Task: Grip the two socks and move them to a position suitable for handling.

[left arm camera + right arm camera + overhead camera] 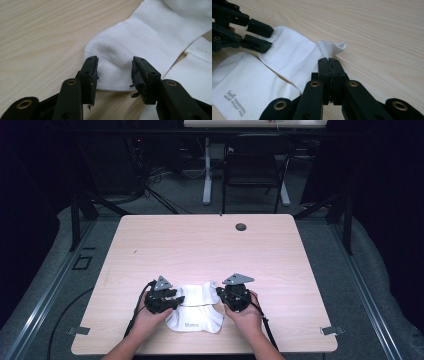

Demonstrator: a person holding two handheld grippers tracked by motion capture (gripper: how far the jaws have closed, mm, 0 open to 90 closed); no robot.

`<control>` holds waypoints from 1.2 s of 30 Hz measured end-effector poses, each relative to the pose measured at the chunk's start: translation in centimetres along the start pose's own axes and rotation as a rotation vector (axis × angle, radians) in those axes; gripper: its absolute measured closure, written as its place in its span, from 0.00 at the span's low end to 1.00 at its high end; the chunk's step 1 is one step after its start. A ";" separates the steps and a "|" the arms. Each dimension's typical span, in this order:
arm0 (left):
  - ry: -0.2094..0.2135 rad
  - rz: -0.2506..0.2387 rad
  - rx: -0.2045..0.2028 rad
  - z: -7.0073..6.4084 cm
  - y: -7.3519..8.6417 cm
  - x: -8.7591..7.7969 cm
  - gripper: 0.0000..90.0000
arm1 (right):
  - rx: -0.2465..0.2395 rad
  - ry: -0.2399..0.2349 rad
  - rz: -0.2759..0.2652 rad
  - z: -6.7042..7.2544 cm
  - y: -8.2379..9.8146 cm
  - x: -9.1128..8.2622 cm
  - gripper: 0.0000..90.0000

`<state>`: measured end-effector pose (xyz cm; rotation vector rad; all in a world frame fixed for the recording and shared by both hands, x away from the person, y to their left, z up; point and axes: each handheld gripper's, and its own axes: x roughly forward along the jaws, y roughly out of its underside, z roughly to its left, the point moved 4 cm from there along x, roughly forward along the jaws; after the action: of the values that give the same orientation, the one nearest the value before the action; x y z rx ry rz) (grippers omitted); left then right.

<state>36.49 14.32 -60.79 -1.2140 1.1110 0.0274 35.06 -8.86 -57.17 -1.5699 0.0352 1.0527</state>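
Pinching one end of the upper white cotton sock (294,58), the right gripper (329,60) has its jaws clamped together on a small peak of fabric that sticks up past them. That sock lies flat on the pale wood-grain table (200,245), near the person's edge. A second white sock with small grey printed lettering (242,85) sits just beside it on the side nearer the person, the two touching or slightly overlapping; I cannot tell which.

Left gripper (115,72) is spread wide, jaws straddling the rounded opposite end of the upper sock, low over it but with nothing caught between them yet. High view agrees: left gripper (161,300) at the left end of the sock pair, right gripper (235,296) at the right end.

Progress, my read: early. One end secured, other end lined up but not gripped. No fold or roll visible in either sock, and they are not stacked square on each other. Left to do, judging by the setup: close the left jaws on the sock end, then lift or fold it relative to the lettered sock. Lettered sock is untouched by either gripper.
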 end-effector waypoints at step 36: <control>0.020 -0.018 -0.020 0.2 0.1 0.0 0.62 | 0.020 0.054 0.072 -2.3 2.2 2.7 0.84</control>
<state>36.59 14.51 -60.89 -1.2443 1.1196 0.0129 36.85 -10.05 -60.81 -1.5882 0.1397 1.0627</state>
